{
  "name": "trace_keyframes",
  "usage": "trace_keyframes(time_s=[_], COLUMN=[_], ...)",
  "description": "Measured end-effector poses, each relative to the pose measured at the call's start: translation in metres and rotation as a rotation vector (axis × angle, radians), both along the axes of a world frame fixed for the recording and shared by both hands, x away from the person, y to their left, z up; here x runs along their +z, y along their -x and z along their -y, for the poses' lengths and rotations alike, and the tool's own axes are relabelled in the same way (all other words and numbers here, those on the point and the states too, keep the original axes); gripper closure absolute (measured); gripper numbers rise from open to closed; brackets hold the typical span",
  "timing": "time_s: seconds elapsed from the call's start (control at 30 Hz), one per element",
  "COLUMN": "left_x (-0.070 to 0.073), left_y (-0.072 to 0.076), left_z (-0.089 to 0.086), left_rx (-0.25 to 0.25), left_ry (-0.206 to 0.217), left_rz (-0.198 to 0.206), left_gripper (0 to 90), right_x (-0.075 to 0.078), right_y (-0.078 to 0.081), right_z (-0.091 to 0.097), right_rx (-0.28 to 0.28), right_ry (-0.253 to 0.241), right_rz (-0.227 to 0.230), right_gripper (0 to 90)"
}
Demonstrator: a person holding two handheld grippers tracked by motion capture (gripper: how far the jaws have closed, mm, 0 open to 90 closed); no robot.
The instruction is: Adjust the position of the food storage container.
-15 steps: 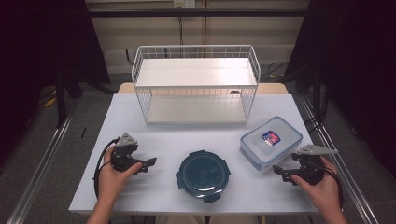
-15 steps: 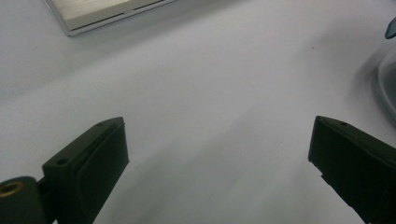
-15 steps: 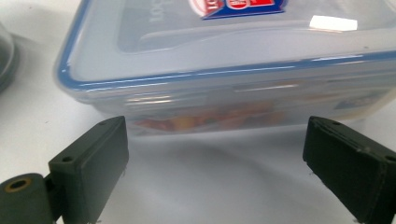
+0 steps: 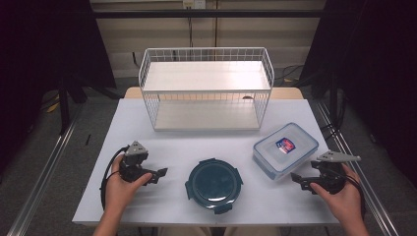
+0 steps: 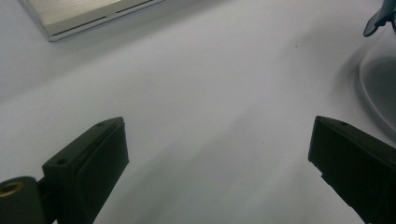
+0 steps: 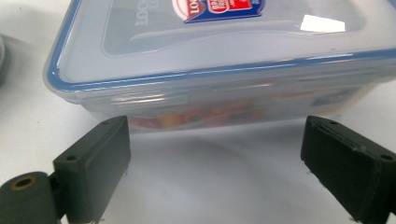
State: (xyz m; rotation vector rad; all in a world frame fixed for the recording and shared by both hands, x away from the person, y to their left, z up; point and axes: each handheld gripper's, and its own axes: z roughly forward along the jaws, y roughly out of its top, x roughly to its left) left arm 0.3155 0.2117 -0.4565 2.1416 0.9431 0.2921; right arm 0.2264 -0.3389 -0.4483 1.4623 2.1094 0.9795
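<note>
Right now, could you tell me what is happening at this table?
A person sits at the white table with a gripper in each hand. Both are open and hold nothing. The right gripper points at a rectangular clear container with a blue-rimmed lid, just short of it. The left gripper rests beside a round dark-lidded container. A white wire rack stands at the back.

I work in a lab-like recording bay. Black curtains (image 4: 44, 59) hang around my white table (image 4: 162, 196), and metal rails (image 4: 44, 172) run along its left and right edges.
</note>
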Motion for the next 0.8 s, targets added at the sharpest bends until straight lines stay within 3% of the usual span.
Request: trace_keyframes(time_s=[0.13,0.17,0.33,0.6,0.8], left_x=[0.000,0.000,0.002,0.005,0.005], left_y=[-0.001,-0.002,-0.003,-0.005,-0.006], left_z=[0.003,0.005,0.006,0.010,0.011], left_rx=[-0.008,-0.016,-0.030,-0.020,-0.019], left_ry=[0.005,0.004,0.005,0.015,0.017], left_rz=[0.000,-0.001,0.000,0.007,0.004], left_gripper=[4.7,4.7,4.7,4.7,4.7], right_x=[0.004,0.004,0.006,0.024,0.024], right_y=[0.002,0.003,0.002,-0.004,-0.009], right_z=[0.006,0.011,0.017,0.025,0.035], right_rx=[-0.026,-0.059,-0.085,-0.125,-0.164], right_ry=[-0.009,-0.031,-0.020,-0.033,-0.028], right_rz=[0.006,-0.001,-0.005,0.022,0.009], right_gripper=[9.3,10.1,12.3,27.7,41.4])
